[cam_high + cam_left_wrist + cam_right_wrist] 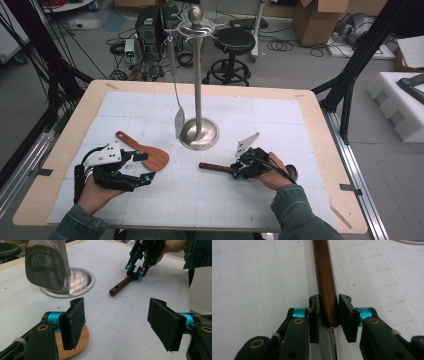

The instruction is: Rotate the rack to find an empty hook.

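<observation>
A utensil with a dark brown wooden handle (212, 167) (122, 285) (324, 272) lies on the white mat, right of centre. My right gripper (234, 170) (135, 270) (329, 315) straddles the handle's near end, where a metal shaft (333, 340) begins. Its pads stand close on both sides; a thin gap shows at the right pad. My left gripper (143, 166) (117, 322) hovers open at the left with nothing between its jaws. A wooden spatula (150, 156) (75, 345) lies flat beside its far jaw.
A steel utensil stand (199, 132) (80, 280) rises at the mat's centre, with a metal spatula (179, 122) (45, 267) hanging from it. The wooden table edge (320, 150) frames the mat. A stool (232, 42), boxes and cables lie beyond.
</observation>
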The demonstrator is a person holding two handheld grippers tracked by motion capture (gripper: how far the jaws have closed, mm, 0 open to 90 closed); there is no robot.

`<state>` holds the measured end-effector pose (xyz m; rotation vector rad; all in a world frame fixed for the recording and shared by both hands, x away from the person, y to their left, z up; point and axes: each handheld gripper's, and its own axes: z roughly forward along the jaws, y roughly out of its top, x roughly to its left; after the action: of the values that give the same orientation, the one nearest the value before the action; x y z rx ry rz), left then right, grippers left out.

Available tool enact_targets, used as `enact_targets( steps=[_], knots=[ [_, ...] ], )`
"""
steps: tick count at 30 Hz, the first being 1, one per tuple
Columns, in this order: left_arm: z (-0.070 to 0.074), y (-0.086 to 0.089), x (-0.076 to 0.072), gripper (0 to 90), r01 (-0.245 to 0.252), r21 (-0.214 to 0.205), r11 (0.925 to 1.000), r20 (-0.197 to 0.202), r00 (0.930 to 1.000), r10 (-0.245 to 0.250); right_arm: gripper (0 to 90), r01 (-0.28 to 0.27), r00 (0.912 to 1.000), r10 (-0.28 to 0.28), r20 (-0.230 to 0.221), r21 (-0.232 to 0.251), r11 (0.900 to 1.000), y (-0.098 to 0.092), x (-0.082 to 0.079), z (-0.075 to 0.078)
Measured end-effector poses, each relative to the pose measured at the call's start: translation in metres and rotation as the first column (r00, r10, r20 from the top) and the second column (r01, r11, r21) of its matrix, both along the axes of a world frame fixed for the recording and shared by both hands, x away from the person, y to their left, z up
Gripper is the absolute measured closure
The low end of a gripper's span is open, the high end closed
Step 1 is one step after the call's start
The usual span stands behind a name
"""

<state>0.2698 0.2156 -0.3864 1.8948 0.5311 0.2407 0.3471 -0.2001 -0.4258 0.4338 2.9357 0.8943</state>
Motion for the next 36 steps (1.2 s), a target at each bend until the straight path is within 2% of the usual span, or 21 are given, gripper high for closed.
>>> enact_targets(
  steps=[5, 10, 24, 31, 36],
  knots=[
    [0.000, 0.000, 0.000, 30.4, -0.002, 0.000, 1.0000, 0.001, 1.0000, 0.002, 73.7, -0.023, 0.9992, 0.023, -0.033, 0.005, 0.9997, 0.001, -0.001, 0.001],
    [0.000, -0.001, -0.001, 30.7, 0.007, 0.004, 1.0000, 0.002, 1.0000, -0.007, 73.7, -0.039, 0.9983, 0.039, -0.042, 0.004, 0.9992, 0.003, -0.004, 0.002],
    [0.000, -0.008, -0.001, 31.5, 0.030, 0.001, 0.9995, -0.008, 0.9995, -0.030, 73.7, -0.045, 0.9990, 0.046, -0.004, 0.083, 0.9956, 0.003, -0.015, 0.016],
    [0.000, -0.011, 0.000, 31.6, 0.037, 0.001, 0.9993, -0.010, 0.9993, -0.037, 73.6, -0.058, 0.9983, 0.056, 0.017, 0.146, 0.9875, 0.005, -0.019, 0.022],
    [-0.002, -0.018, 0.001, 32.4, 0.057, 0.005, 0.9984, -0.017, 0.9982, -0.057, 73.6, -0.074, 0.9973, 0.071, 0.020, 0.173, 0.9822, 0.008, -0.022, 0.025]
  ],
)
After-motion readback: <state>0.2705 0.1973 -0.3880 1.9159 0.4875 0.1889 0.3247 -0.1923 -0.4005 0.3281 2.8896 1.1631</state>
